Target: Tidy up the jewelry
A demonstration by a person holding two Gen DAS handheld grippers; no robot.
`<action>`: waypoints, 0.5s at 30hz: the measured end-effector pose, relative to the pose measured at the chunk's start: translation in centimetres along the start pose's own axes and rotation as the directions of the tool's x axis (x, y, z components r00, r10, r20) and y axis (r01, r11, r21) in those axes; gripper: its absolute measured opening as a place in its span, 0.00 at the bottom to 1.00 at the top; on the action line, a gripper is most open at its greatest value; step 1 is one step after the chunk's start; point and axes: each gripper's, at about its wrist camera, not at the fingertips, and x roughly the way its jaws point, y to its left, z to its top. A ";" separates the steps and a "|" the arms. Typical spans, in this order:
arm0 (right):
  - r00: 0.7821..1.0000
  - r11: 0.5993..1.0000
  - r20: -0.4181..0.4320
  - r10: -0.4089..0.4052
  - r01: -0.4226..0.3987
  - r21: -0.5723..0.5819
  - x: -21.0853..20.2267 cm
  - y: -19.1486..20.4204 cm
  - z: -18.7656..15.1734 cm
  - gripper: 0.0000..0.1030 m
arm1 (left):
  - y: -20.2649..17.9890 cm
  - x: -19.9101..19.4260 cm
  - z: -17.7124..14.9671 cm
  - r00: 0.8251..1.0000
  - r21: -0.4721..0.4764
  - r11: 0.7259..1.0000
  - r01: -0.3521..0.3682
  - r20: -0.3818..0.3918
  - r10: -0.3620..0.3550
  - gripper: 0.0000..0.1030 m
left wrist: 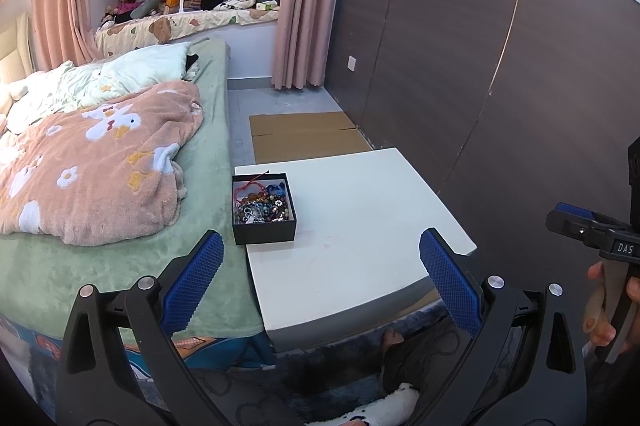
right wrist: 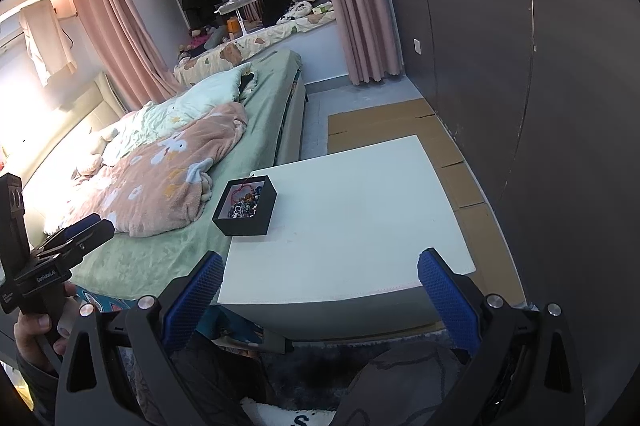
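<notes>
Through the left wrist camera my left tool (left wrist: pixel 320 282) is spread wide with nothing in it. The black jewelry box (left wrist: pixel 264 210), heaped with beads, sits ahead and slightly left on the white desk (left wrist: pixel 360 226), beside the bed (left wrist: pixel 120 258).

Through the right wrist camera my right tool (right wrist: pixel 320 286) also gapes, holding nothing. The box (right wrist: pixel 245 205) lies ahead to its left.

Left wrist view above the white table's (left wrist: pixel 360 226) near edge, facing the window, right wrist view alongside, higher, angled toward the bed (right wrist: pixel 160 186), both set back, sharing table, black jewelry box (left wrist: pixel 264 210), bed, curtains (left wrist: pixel 308 6)
</notes>
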 end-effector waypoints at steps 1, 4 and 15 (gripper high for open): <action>1.000 1.000 0.001 0.001 -0.001 0.001 0.0 0.0 0.0 0.93 | 0.0 -0.1 0.0 1.000 0.002 1.000 0.001 0.001 -0.001 0.95; 1.000 1.000 0.007 0.001 -0.001 0.002 -0.2 0.0 0.1 0.93 | 0.0 -0.2 0.0 1.000 0.004 1.000 0.002 0.001 -0.002 0.95; 1.000 1.000 0.008 -0.010 0.010 -0.002 -0.4 -0.3 0.0 0.93 | 0.0 -0.3 0.0 1.000 0.007 1.000 0.000 0.002 0.000 0.95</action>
